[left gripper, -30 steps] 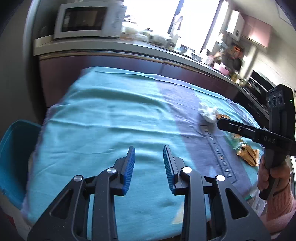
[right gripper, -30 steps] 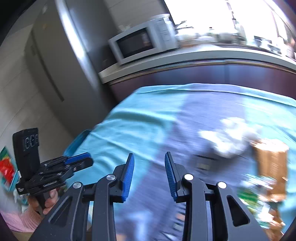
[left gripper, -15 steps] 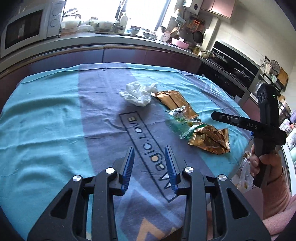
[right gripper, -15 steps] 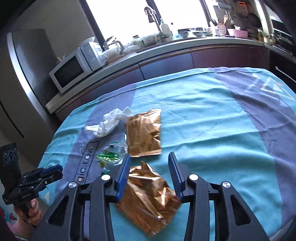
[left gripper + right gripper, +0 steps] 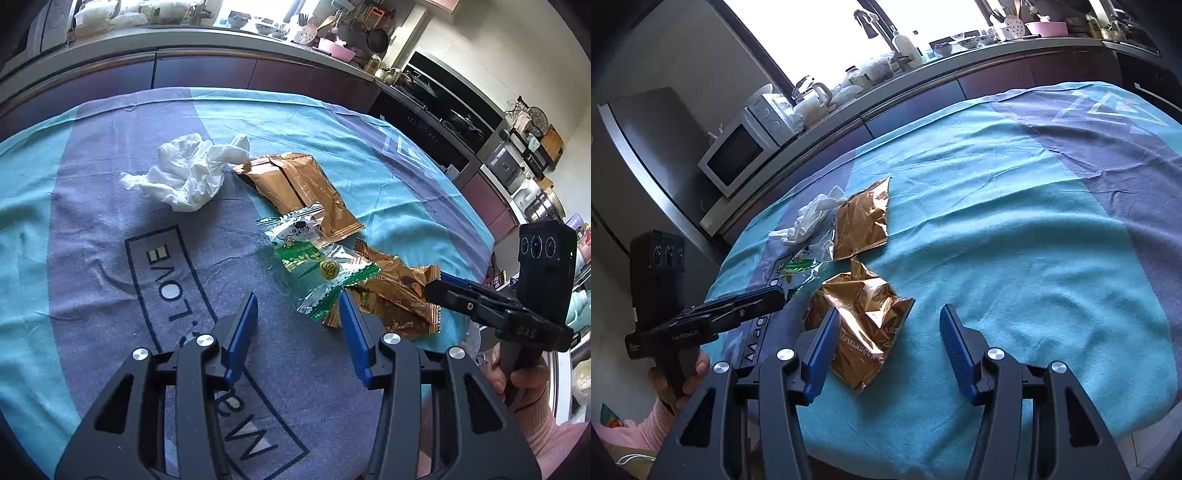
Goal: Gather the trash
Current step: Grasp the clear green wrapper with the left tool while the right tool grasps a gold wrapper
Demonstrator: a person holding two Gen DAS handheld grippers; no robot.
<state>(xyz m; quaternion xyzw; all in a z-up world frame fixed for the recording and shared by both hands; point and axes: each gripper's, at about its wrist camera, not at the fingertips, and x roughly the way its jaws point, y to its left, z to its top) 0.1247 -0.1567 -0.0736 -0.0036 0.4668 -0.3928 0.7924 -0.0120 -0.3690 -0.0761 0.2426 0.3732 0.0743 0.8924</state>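
Your left gripper [image 5: 297, 325] has just been spreading its jaws, and nothing sits between them; it hangs over the tablecloth [image 5: 92, 229] with the green wrapper [image 5: 317, 266] just ahead of its right finger. Your right gripper [image 5: 886, 343] has also just been opening, and its jaws are spread with the crumpled gold bag [image 5: 860, 317] lying partly between them, the left finger over the bag's edge, no pad pressing on it yet.

The trash lies in a tight cluster near the table's near edge: the gold bag, the green wrapper overlapping it, a flatter gold packet [image 5: 299, 188] behind, and a white tissue [image 5: 184, 173] beside that.

The main risk is crowding. Both tools aim at the same heap, so your fingers could knock together, or one could drag the other's target away. The foil looks slick and springy; a shallow pinch on a corner could slip off. The green wrapper is thin and flat, so closing on it may catch the cloth too and pull the whole pile. The bag sits near the edge, so a nudge could send it off.
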